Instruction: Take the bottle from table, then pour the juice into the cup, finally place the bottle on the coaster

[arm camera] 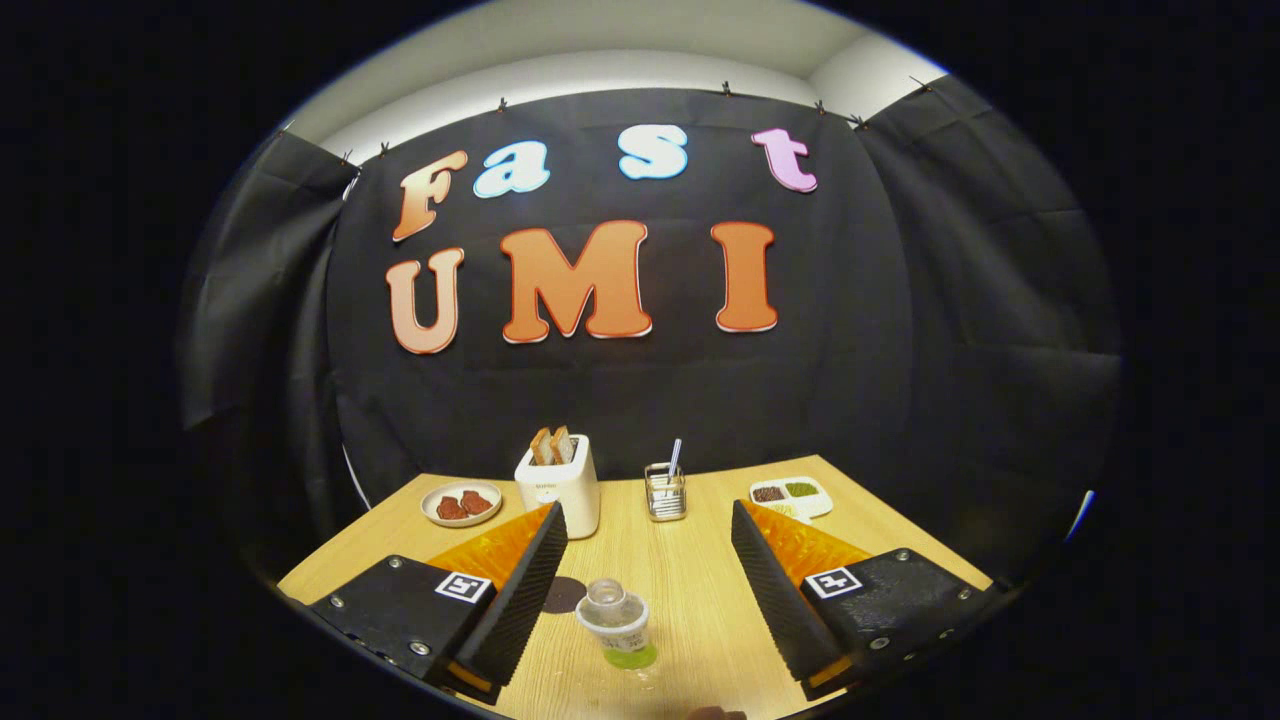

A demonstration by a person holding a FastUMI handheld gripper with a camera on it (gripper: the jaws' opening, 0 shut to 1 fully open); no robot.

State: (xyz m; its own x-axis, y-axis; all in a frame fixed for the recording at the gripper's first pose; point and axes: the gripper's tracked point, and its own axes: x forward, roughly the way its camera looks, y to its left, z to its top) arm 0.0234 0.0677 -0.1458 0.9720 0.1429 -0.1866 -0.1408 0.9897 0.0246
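Note:
A small clear bottle with green juice at its bottom stands upright on the wooden table, low between my two fingers. Its top looks uncapped. My gripper is open wide, and the bottle sits a bit nearer the left finger, touching neither. A dark round coaster lies flat on the table just left of the bottle, partly hidden by the left finger. A cup cannot be made out.
Beyond the fingers stand a white toaster with two bread slices, a plate with reddish food to its left, a wire holder with a utensil, and a divided white tray on the right.

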